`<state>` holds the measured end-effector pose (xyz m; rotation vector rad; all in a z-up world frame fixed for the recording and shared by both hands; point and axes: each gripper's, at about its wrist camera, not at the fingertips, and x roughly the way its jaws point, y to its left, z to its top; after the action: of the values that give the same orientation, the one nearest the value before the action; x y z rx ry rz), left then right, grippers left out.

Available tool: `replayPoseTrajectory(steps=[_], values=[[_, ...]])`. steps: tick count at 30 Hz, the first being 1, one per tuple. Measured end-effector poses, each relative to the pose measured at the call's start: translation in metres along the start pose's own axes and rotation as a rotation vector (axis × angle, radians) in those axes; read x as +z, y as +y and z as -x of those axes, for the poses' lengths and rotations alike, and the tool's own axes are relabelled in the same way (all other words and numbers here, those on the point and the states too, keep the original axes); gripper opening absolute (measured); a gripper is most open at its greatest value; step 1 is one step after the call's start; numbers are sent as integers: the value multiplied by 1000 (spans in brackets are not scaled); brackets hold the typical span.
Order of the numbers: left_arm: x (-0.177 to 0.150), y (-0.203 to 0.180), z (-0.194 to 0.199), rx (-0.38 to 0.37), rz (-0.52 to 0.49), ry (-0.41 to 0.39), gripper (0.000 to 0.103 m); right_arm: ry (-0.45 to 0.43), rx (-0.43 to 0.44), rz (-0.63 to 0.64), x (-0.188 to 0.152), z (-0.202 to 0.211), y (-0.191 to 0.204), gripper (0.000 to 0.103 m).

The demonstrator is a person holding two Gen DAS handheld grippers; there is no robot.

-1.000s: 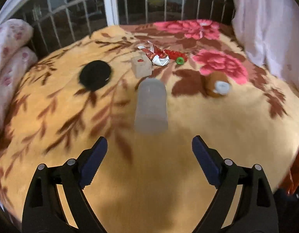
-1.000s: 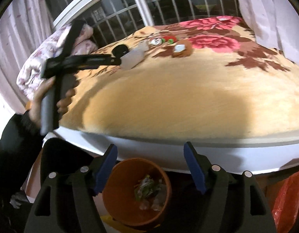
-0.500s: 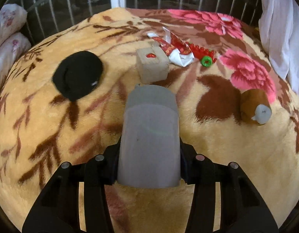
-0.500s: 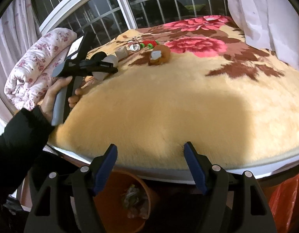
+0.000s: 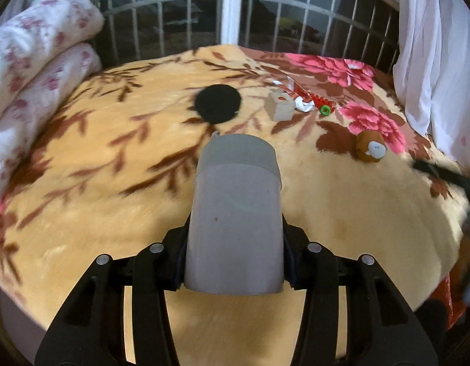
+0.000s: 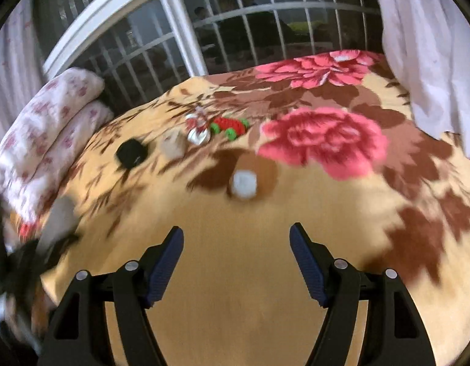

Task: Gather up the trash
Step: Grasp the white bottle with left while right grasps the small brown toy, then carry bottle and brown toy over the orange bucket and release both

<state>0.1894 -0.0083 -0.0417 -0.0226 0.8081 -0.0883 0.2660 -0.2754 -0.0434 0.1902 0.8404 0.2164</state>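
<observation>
Lifted off the floral fleece blanket, the translucent grey plastic cup sits clamped in the left gripper; the right gripper, swung up (fingers apart), faces the crumpled red-and-silver wrapper, uncollected.

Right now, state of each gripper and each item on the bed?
left gripper: shut on the plastic cup
plastic cup: held, lifted off the blanket
right gripper: open, empty
black disc: lying flat
small box: resting on the blanket
crumpled wrapper: crumpled, beside the box
brown roll: on its side
</observation>
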Motion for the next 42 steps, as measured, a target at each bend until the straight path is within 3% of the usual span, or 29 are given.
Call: replayPoseTrajectory(steps=[7,8,10,13,16,27,42], values=[[-28,9,20,32,9,-23,46,98,-165,-38,41,-83,0,70],[-30,8,18,34,4,-20,46,115,-184,-41,42,-91,-1,67],[-34,7,16,36,8,-13,46,167,-206,-59,41,-108,-3,40],[-37,6,14,30,15,-11,46,145,-250,-31,38,-106,4,32],[-41,4,14,36,8,-15,46,117,-251,-9,30,-93,12,29],[-52,-7,24,24,-17,-21,46,47,-99,49,-17,-22,47,28],[-98,-37,60,-11,-93,-19,46,-30,33,125,-138,108,79,29]])
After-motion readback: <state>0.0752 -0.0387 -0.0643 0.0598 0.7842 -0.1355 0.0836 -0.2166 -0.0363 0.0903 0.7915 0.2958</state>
